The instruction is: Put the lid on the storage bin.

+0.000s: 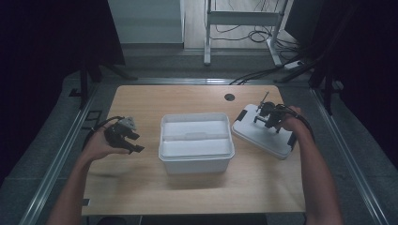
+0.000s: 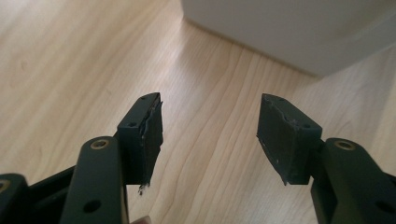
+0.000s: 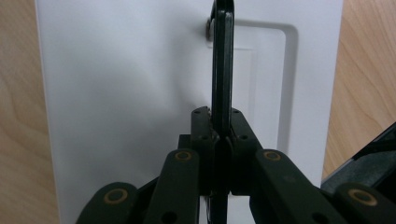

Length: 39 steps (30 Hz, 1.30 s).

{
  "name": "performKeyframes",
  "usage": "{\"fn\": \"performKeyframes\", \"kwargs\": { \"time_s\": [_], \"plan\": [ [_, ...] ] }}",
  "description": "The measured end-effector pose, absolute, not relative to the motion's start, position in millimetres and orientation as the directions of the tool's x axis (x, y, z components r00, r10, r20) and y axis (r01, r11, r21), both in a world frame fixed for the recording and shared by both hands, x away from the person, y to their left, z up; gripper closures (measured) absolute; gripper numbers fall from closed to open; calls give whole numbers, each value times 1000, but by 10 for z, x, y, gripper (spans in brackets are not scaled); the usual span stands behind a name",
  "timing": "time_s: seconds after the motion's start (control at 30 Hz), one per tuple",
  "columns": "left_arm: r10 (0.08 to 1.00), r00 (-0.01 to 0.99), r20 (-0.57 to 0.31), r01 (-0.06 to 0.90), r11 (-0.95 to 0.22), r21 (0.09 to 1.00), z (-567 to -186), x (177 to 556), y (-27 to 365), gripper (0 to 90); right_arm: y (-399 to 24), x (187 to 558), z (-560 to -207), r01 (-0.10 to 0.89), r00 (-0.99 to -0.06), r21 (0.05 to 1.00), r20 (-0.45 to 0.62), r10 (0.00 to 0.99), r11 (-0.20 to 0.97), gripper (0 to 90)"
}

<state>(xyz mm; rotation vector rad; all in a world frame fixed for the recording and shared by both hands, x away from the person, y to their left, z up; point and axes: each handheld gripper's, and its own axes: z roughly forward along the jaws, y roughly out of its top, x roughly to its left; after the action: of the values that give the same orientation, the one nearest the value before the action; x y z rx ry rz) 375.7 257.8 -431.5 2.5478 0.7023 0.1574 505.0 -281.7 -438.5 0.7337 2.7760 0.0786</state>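
Right tongs (image 3: pixel 220 128) clamped on lid handle (image 3: pixel 222 60); left tongs (image 2: pixel 210 135) agape.

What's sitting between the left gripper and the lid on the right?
The open white box, seen in the high view, between the left gripper and the lid.

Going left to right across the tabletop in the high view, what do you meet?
left gripper → open white box → white lid, with the right gripper over it, shut on the lid's dark handle.
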Motion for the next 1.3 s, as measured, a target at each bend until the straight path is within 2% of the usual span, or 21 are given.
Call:
{"fn": "performKeyframes", "kwargs": {
  "time_s": [0.2,0.4,0.57,0.7,0.93,1.3],
  "plan": [
    [521,853,-13,468,-755,459,-4471,3727,2583,407,-2788,4965,-4058,433,-834,141,-313,455,890,836],
    [518,856,-6,466,-766,442,-4558,3662,2564,404,-2765,4742,-3397,367,-822,217,-380,425,904,836],
    [521,853,-17,474,-761,443,-4632,3615,2545,395,-2646,4503,-2871,274,-832,290,-407,377,917,836],
    [530,848,-20,481,-753,450,-4681,3592,2529,392,-2417,4327,-2642,174,-860,323,-411,303,930,836],
    [532,847,-5,478,-756,446,-4714,3542,2506,390,-1789,4032,-2602,1,-907,360,-393,153,933,835],
    [542,840,-13,488,-747,452,-4766,3492,2544,385,-1046,3936,-2920,-88,-936,331,-350,36,939,835]
  ]
}}
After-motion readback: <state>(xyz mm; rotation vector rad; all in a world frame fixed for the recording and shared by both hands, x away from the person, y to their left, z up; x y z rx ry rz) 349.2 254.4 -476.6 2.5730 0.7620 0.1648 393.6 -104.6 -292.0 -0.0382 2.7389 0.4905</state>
